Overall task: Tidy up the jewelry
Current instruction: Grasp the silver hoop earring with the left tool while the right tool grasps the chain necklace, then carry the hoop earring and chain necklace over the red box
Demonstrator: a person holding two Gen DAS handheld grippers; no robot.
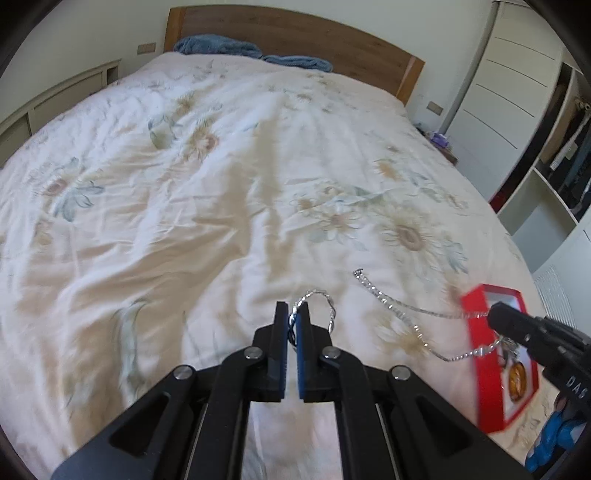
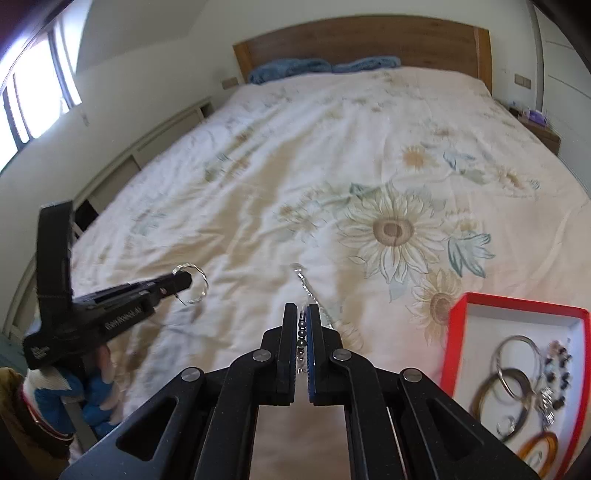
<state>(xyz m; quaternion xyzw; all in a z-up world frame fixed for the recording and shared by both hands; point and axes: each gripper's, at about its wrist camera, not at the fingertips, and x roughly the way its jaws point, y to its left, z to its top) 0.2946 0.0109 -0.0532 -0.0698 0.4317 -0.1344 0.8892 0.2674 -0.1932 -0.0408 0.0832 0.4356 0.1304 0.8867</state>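
A bed (image 1: 184, 177) with a pale sunflower-print quilt (image 2: 391, 229) fills most of both views, its wooden headboard (image 1: 295, 33) across the top of each frame with blue pillows (image 1: 218, 46) lying against it. White wardrobe doors (image 1: 509, 74) and open shelves stand at the right edge of the left wrist view; a window (image 2: 33, 88) shows at the upper left of the right wrist view.

A red tray (image 2: 461, 339) with a white lining sits on the quilt at the lower right of both views. It holds several bangles (image 2: 513, 354), an amber ring shape (image 2: 539, 446) and a dark beaded piece (image 2: 557, 369), all somewhat blurred.

The left gripper (image 1: 294, 317), bottom centre of its own view and lower left in the other, has its jaws nearly closed, pinching a twisted silver bracelet (image 1: 325, 306) that loops out to the right of the tips.

The right gripper (image 2: 302, 321), bottom centre of its view and at the lower right edge of the left wrist view, has its jaws almost together on a silver chain necklace (image 1: 399, 314) with dark beads visible between the pads. In the left wrist view the chain stretches from these jaws leftward across the quilt toward mid-frame, its free end lying right of the bracelet.
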